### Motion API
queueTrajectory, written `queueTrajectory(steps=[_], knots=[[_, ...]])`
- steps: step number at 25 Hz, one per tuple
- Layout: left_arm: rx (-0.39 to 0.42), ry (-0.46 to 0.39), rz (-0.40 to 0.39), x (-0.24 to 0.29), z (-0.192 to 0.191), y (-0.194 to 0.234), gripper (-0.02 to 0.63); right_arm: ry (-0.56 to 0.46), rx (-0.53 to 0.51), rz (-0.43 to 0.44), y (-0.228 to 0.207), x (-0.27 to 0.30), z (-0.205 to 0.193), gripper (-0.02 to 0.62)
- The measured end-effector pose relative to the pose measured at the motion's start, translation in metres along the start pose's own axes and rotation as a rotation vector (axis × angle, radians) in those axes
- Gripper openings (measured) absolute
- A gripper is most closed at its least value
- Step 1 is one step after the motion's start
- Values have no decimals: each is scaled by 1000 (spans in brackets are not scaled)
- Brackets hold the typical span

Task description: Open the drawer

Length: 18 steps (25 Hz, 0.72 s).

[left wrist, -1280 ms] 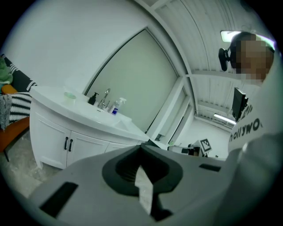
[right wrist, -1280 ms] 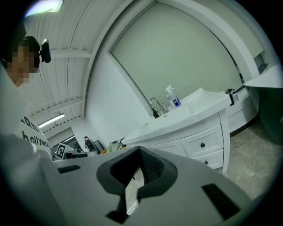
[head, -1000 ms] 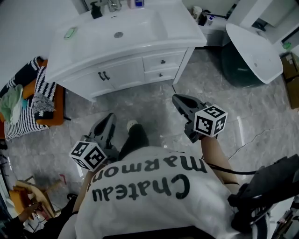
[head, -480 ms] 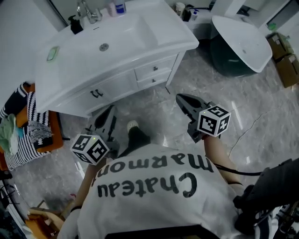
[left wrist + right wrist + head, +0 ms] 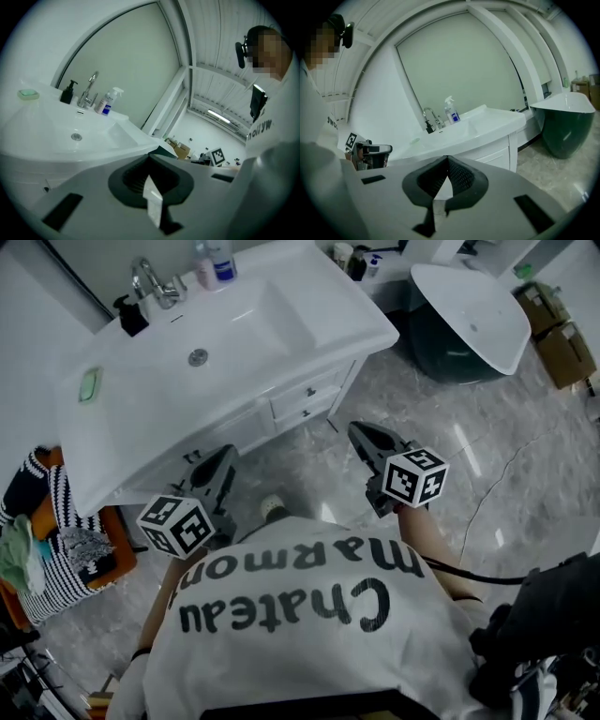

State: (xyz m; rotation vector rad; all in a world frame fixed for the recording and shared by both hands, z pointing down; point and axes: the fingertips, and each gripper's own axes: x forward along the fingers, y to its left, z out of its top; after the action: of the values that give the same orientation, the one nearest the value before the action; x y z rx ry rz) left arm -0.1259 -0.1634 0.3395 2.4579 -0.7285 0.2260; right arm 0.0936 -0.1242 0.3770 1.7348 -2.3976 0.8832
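Observation:
A white vanity (image 5: 216, 343) with a sink stands ahead. Its two small drawers, the upper (image 5: 309, 390) and the lower (image 5: 304, 413), sit at the right of its front, each shut with a dark knob. My left gripper (image 5: 226, 455) is shut and holds nothing; it points at the cabinet doors (image 5: 192, 457) just under the counter's edge. My right gripper (image 5: 360, 434) is shut and empty too, a short way in front of the drawers and to their right. In the left gripper view the left gripper (image 5: 149, 157) looks over the basin; the right gripper (image 5: 447, 158) faces the vanity (image 5: 487, 136).
A tap (image 5: 150, 279), a spray bottle (image 5: 217, 261) and a green soap (image 5: 89, 382) stand on the counter. A dark green tub with a white rim (image 5: 469, 306) is at the right, cardboard boxes (image 5: 555, 334) beyond. Striped cloths on an orange stool (image 5: 56, 521) lie at the left.
The vanity has come closer and slid left in the head view. Both grippers have moved forward towards it, the left one up to the cabinet front. Both stay shut.

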Motion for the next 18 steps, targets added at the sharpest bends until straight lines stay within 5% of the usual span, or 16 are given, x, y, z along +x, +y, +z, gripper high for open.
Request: queueTrajectory(steps=[7,10,18], knots=[[89,6,-71,16,9,24,9,-26,83,-20,-5,37,-10,3],[54,-13,-62,19,13,36,9,-15,77,-18,-7,48,-16,3],[28,-117,111,-4,29,57,9,151,1,24,-35,97,-40,3]])
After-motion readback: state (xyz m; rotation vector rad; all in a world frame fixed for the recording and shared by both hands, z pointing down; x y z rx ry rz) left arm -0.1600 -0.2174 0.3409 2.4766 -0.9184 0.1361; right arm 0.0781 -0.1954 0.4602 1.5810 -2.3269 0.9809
